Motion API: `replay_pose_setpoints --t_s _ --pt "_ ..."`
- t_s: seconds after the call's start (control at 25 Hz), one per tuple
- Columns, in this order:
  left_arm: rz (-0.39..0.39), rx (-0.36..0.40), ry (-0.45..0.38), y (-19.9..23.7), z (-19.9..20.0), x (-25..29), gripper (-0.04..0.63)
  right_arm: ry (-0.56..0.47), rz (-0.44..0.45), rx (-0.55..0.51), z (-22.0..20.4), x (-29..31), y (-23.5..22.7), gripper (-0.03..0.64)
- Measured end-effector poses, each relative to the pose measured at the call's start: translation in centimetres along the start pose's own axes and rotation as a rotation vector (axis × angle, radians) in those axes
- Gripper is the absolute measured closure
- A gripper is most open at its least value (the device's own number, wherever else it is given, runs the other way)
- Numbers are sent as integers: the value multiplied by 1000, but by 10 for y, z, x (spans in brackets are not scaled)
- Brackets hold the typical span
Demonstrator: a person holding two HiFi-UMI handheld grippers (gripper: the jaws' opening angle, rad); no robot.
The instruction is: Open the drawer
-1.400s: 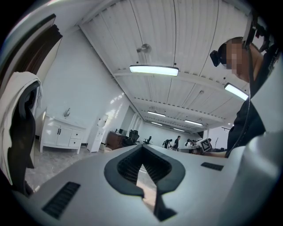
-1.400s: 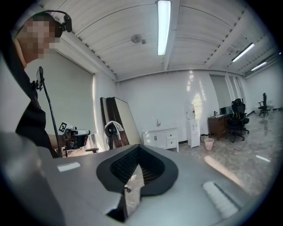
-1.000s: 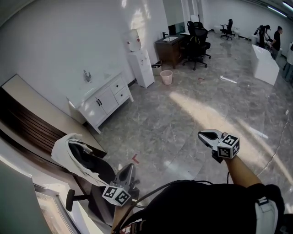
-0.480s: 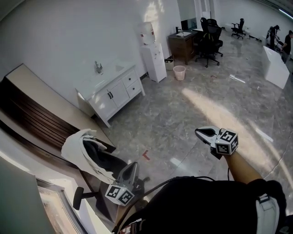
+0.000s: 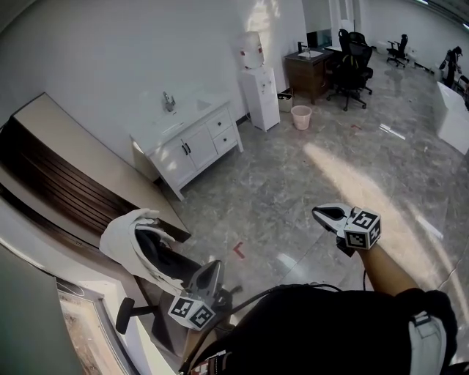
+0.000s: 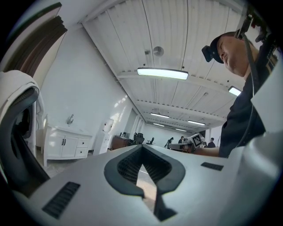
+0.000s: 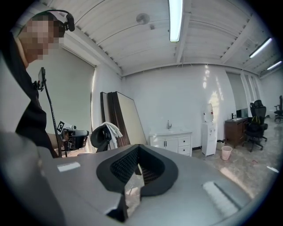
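Daylight falls in a broad pale band across the glossy grey marble floor point(image 5: 366, 198) in the head view, and a bright patch flares on the plain white wall point(image 5: 249, 22). Long white ceiling strip lights point(image 6: 162, 73) glow overhead in both gripper views. Heavy fisheye distortion bends walls and ceiling, and black vignetting fills the corners of the gripper views. Close to each lens, the grey left gripper point(image 6: 142, 148) and grey right gripper point(image 7: 139, 146) look soft, while the evenly lit room behind is sharp.

I count two claws, my left claw point(image 5: 213, 265) and right claw point(image 5: 320, 213). One white sink cabinet point(image 5: 192, 117) carries two doors point(image 5: 192, 149) and two drawers point(image 5: 220, 124). One white water dispenser point(image 5: 262, 95), one pale round bin point(image 5: 301, 117), one dark wooden table point(image 5: 311, 69), one cloth-draped black chair point(image 5: 157, 253).
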State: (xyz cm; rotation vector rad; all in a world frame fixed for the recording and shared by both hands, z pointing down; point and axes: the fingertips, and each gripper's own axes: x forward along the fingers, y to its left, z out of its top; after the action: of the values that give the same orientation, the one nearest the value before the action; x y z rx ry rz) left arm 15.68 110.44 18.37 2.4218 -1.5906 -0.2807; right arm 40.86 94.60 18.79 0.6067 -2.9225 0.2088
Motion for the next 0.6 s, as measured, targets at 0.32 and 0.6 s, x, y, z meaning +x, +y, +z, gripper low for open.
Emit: replay_pose_setpoints --t_s 0.32,0.6 --pt "106 22 -11 11 -4 71 595 -11 74 3 5 17 -88 623" --pt "189 20 -49 -1 -2 158 595 -3 125 -18 21 1 -187 623"
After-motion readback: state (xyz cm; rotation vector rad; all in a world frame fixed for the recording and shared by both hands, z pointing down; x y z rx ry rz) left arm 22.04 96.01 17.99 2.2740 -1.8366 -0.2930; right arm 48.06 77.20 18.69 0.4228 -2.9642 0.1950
